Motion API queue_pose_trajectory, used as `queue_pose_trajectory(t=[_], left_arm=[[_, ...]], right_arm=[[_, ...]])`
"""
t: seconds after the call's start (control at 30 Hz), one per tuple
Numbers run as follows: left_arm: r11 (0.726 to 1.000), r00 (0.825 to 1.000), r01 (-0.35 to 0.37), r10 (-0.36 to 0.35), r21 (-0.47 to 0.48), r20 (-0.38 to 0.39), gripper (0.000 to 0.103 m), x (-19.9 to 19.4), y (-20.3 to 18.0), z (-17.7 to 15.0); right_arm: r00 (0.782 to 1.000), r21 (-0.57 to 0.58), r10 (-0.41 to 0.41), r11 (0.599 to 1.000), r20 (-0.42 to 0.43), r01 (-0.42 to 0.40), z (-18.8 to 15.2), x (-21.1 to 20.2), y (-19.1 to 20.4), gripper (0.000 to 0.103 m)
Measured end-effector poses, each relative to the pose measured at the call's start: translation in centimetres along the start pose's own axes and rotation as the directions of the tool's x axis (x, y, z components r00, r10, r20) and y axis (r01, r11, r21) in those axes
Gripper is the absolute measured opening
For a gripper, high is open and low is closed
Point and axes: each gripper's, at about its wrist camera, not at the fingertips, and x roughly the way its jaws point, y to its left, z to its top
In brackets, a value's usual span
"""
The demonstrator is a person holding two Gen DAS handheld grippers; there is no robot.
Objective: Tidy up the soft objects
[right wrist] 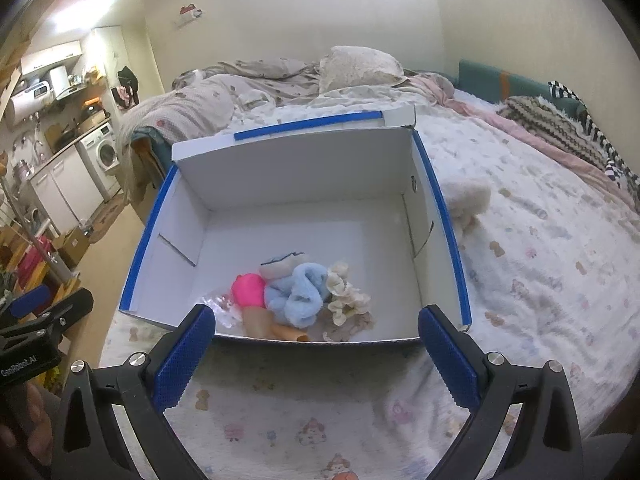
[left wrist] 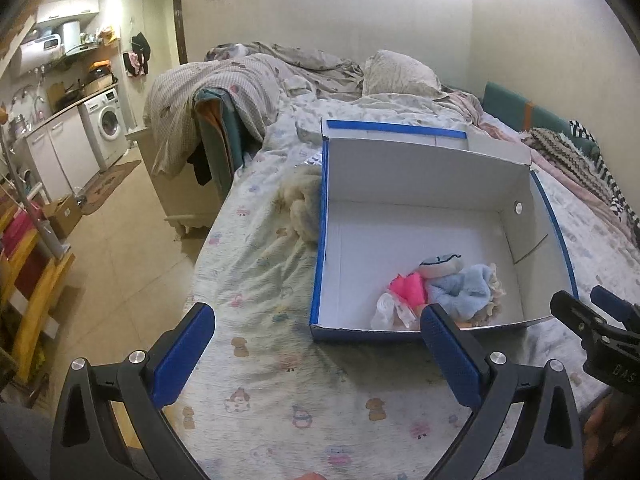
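Both grippers empty over the bed, one fluffy piece left outside the box.

In the left wrist view the left gripper (left wrist: 318,326) hangs at lower centre with its fingers (left wrist: 182,354) spread wide on nothing; the cream fluff (left wrist: 302,210) lies mid-frame on the bed (left wrist: 256,280), touching the box (left wrist: 440,168) wall on its outer side. Right of it, low in the box, sit the pink piece (left wrist: 408,288) and blue piece (left wrist: 460,290), bunched together. The right gripper (right wrist: 316,326), seen in its own view at lower centre, is likewise parted and empty, facing the box's near wall. I'd say the fluff is next: come down over its middle, pinch deep into the pile so it doesn't slip, lift clear of the wall, then drop it in the bare far half.
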Motion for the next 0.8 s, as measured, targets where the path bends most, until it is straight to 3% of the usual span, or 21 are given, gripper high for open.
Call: queue_pose_trajectory(t=[0.8], left_arm=[[1.0,1.0,0.006,-0.006,0.005,0.0,0.103,0.09,-0.39,-0.15]], right_arm=[[1.0,-0.013,-0.02,1.0,-0.007,0.02,0.01,0.25,-0.01,0.103]])
